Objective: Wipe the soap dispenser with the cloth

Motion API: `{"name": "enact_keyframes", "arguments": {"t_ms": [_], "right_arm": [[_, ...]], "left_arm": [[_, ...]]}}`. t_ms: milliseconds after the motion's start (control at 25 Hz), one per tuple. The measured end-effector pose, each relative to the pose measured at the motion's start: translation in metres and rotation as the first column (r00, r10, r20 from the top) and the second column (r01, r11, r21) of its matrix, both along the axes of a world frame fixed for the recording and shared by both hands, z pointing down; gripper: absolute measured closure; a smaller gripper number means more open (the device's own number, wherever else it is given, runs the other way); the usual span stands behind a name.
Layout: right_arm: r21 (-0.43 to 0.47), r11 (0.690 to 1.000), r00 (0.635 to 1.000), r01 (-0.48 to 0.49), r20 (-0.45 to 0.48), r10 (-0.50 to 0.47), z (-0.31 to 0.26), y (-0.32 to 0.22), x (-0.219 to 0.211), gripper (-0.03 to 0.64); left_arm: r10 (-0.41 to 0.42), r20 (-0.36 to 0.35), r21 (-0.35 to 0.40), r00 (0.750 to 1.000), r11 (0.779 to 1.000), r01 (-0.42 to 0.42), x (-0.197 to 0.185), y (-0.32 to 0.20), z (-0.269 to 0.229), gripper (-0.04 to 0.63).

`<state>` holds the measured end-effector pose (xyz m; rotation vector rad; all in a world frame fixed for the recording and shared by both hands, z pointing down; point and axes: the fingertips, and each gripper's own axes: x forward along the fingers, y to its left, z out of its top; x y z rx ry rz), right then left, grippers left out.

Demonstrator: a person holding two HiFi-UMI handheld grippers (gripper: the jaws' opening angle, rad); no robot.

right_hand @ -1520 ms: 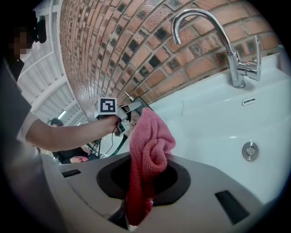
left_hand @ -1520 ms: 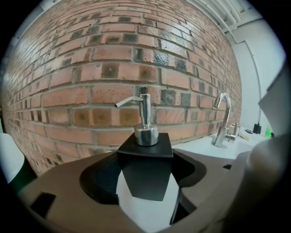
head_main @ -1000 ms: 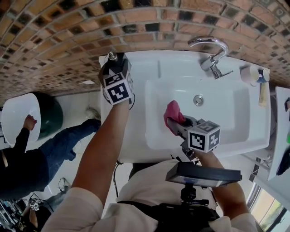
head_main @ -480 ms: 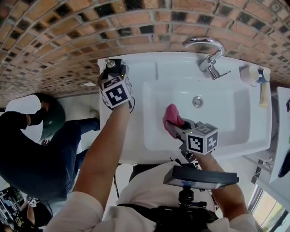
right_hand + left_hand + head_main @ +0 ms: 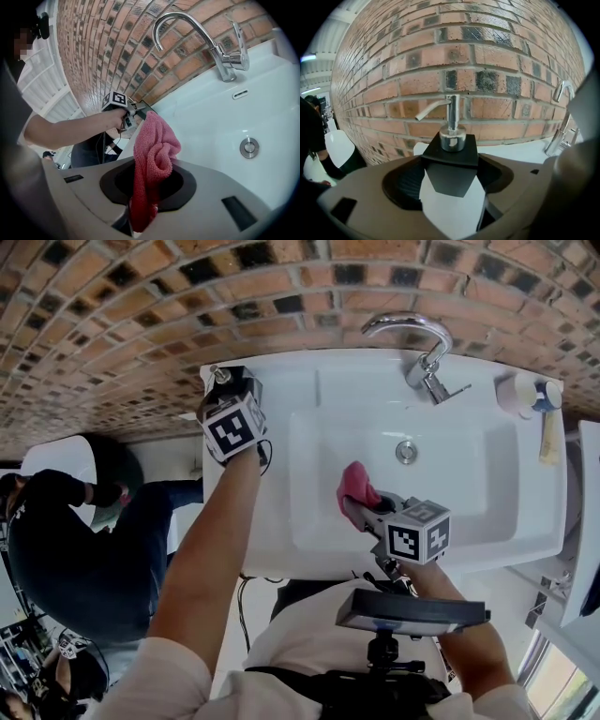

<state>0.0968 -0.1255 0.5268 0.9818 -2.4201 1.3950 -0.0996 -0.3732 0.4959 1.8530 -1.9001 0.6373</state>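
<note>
left tool (image 5: 234,395) clamps soap dispenser (image 5: 451,164), sink's (image 5: 309,381) 10 o'clock corner | right tool (image 5: 150,201) pinches cloth (image 5: 152,154) mid-sink | we carry cloth toward 10 o'clock, wipe downward, keep dispenser braced

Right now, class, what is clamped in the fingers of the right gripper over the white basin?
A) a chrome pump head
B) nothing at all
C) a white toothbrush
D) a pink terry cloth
D: the right gripper view shows the pink terry cloth bunched up between the fingers of the right gripper, which are closed on it.
</note>
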Motion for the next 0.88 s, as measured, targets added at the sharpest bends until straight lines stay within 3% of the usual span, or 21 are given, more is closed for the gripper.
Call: {"name": "enact_keyframes", "arguments": {"t_ms": [240,520,880], "right_arm": [[0.027,0.999,0.999,0.031,0.029,-0.032,0.001,0.009,0.026,0.518],[0.050,0.997,0.997,0.054,0.051,-0.056,-0.003,0.022,0.050,0.517],[0.132,0.991,0.999,0.009,0.036,-0.014,-0.025,0.042,0.064,0.518]], "left_arm": [[0.032,0.019,0.029,0.999,0.999,-0.032,0.012,0.018,-0.009,0.179],[0.018,0.021,0.029,1.000,0.999,-0.019,0.020,0.070,-0.012,0.172],[0.114,-0.117,0.148,0.987,0.984,-0.096,0.051,0.192,-0.045,0.189]]}}
